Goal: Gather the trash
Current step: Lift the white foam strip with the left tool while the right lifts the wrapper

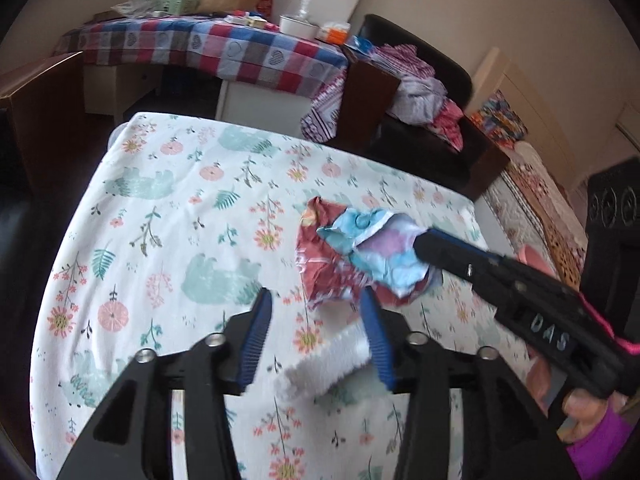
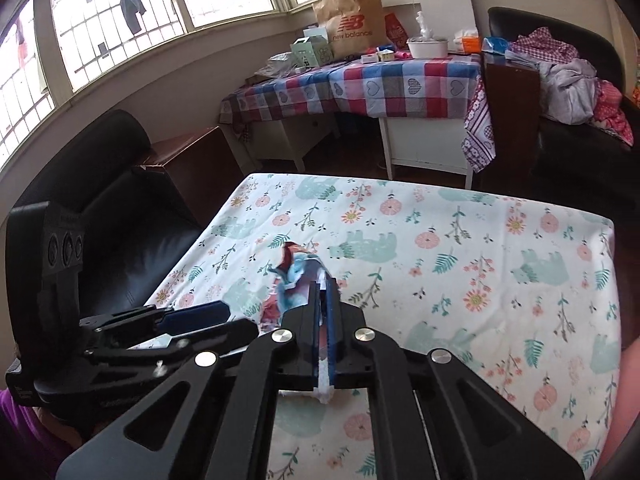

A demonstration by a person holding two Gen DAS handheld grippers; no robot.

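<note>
Above a table [image 2: 500, 248] draped in a white cloth printed with bears and flowers, the right gripper [image 2: 323, 292] clamps its blue-padded jaws fully together on a crumpled wad of wrappers [image 1: 360, 252], red at the far side and pale blue and white nearer the pads. Seen from the left wrist, the wad hangs off the tip of the right gripper [image 1: 420, 242], over the right half of the table [image 1: 168, 208] and ahead of the left gripper [image 1: 316, 300]. Seen from the right wrist, the wad [image 2: 294, 276] pokes out past the closed pads and to their left, with a strip of white paper pinched between them further back.

Left of the wad, the left gripper [image 2: 224, 318] stands with its jaws wide apart and its pads pressing on nothing. A blurred white piece of paper [image 1: 332, 360] sits low between those open jaws, close against the right pad; whether it touches the pad cannot be told.

Beyond the table's far edge stands a side table in a checked cloth [image 2: 360, 84] carrying a brown paper bag [image 2: 350, 26], and to its right a dark chair heaped with clothes [image 2: 568, 80]
</note>
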